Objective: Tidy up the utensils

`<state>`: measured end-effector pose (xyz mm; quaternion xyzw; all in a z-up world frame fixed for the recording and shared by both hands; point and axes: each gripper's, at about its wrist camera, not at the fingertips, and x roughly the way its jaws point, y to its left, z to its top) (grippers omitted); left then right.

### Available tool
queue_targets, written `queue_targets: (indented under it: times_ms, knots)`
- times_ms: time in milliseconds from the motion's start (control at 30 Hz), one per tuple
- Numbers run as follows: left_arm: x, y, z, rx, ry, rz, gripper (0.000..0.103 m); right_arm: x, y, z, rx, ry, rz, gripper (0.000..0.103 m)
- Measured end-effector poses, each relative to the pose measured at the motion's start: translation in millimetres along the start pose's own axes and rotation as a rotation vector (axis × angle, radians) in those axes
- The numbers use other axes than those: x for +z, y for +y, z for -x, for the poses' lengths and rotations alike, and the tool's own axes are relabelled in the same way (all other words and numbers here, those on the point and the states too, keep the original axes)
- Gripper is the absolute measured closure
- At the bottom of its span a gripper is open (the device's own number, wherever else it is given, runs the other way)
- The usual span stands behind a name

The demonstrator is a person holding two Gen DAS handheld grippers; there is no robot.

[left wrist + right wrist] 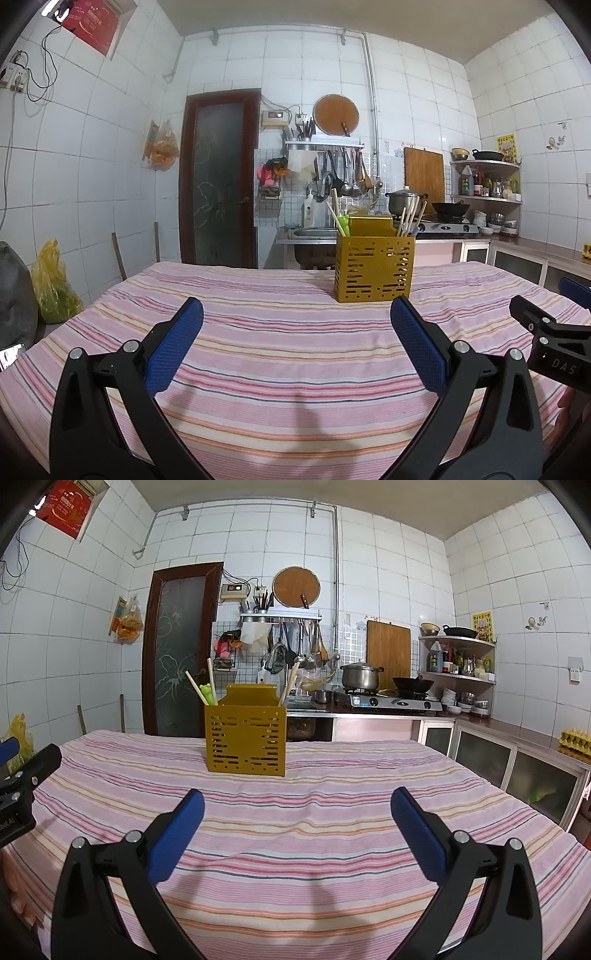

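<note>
A gold perforated utensil holder point(373, 269) stands on the striped tablecloth point(280, 332) toward the far edge; it also shows in the right wrist view point(246, 744). Wooden chopsticks point(408, 219) and a green frog-topped utensil point(343, 225) stick out of it; the right wrist view shows chopsticks point(211, 681) and the green utensil point(207, 694). My left gripper point(297, 310) is open and empty, low over the cloth, short of the holder. My right gripper point(297, 801) is open and empty, beside the left one, holder ahead to its left.
The table's far edge lies just behind the holder. Beyond are a dark door point(218, 177), a sink with hanging utensils point(343, 177), a stove with pot point(360, 675) and wok point(412, 685), and counter cabinets point(517, 760) on the right. A yellow bag point(51, 284) sits left.
</note>
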<state>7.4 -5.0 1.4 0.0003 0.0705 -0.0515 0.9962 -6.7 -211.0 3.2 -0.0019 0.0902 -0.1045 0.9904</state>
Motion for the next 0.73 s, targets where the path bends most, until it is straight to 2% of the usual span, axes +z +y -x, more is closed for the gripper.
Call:
queue_targets:
  times_ms: [733]
  knots:
    - [-2.9,-2.0,-1.7,-0.001,0.022,-0.006,0.005,0.2,1.1,1.1,0.0,-0.003,-0.012,0.004]
